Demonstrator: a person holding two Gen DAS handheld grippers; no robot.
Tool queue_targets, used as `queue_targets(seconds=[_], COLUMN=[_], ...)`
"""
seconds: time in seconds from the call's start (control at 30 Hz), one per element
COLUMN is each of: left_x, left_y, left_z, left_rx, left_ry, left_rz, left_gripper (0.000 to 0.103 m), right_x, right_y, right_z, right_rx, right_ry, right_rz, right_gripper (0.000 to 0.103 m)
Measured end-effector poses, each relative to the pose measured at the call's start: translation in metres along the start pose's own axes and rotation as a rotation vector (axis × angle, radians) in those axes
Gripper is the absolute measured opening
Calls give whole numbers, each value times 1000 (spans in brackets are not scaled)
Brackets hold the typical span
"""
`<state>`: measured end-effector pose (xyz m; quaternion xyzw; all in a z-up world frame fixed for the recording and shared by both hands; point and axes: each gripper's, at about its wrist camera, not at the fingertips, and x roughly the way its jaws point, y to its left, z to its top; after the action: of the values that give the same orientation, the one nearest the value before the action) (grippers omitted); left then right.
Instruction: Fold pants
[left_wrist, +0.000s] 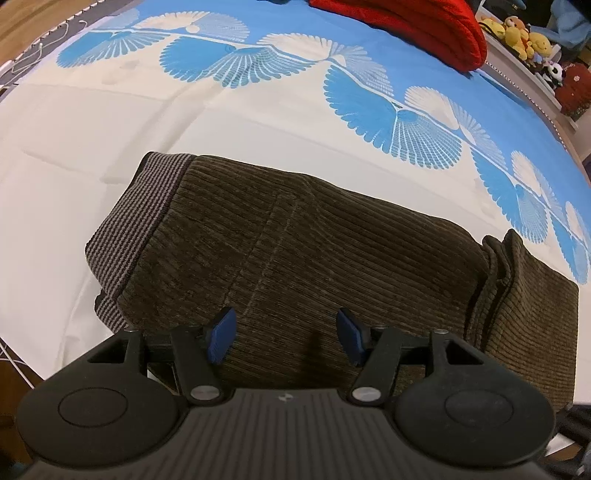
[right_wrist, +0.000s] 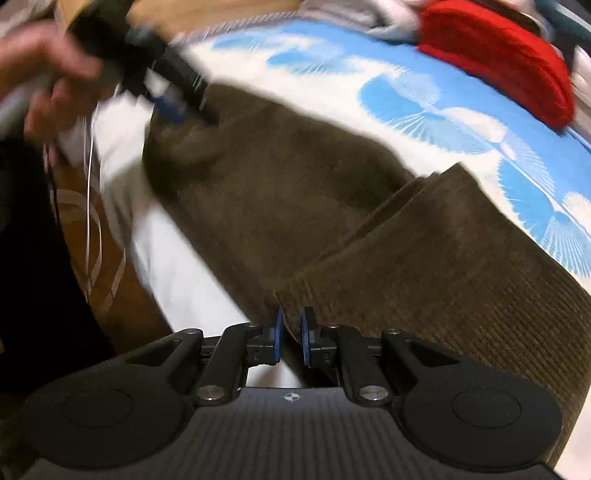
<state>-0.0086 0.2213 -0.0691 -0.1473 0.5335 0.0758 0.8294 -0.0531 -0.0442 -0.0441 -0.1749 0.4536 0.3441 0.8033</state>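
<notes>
Brown corduroy pants (left_wrist: 295, 251) half-folded on a bed's blue-and-white cover (left_wrist: 74, 147), right hand-held gripper (right_wrist: 290, 341) nearly pressed together, pinching the near hem; left hand-held gripper (left_wrist: 286, 338) spread above the cloth, gripping nothing. Best done by carrying the pinched edge squarely over the waistband (left_wrist: 136, 221). Open cover beyond; red bundle (left_wrist: 424, 29) well apart.

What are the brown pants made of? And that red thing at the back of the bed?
The pants look like corduroy: soft, matte brown cloth with fine raised ribs running across it. The waistband seems a stretchy knit with thin grey stripes. The red thing looks like chunky knitted yarn, judging by its thick ridges, though it is too far to be sure.
</notes>
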Motion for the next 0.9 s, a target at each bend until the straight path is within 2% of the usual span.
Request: queue_targets(seconds=[0.07, 0.13, 0.27, 0.33, 0.47, 0.63, 0.9], left_x=[1, 2, 4, 4, 4, 1, -20], left_y=[1, 1, -5, -6, -9, -20, -55], left_z=[0, 1, 1, 1, 0, -2, -15], left_rx=[-6, -7, 8, 12, 13, 23, 90], left_ry=[5, 7, 12, 11, 9, -7, -109], left_rz=[3, 4, 3, 0, -3, -17, -59], left_gripper=[66, 66, 66, 66, 66, 66, 65], right_x=[-7, -5, 17, 18, 2, -21, -56], right_y=[-6, -8, -4, -4, -18, -39, -65], right_z=[3, 1, -8, -7, 0, -1, -29], right_rx=[50, 53, 3, -6, 99, 232, 432], right_ry=[-39, -40, 58, 59, 3, -47, -88], right_rz=[-18, -61, -93, -101, -113, -198, -341], right_gripper=[19, 28, 29, 29, 34, 51, 58])
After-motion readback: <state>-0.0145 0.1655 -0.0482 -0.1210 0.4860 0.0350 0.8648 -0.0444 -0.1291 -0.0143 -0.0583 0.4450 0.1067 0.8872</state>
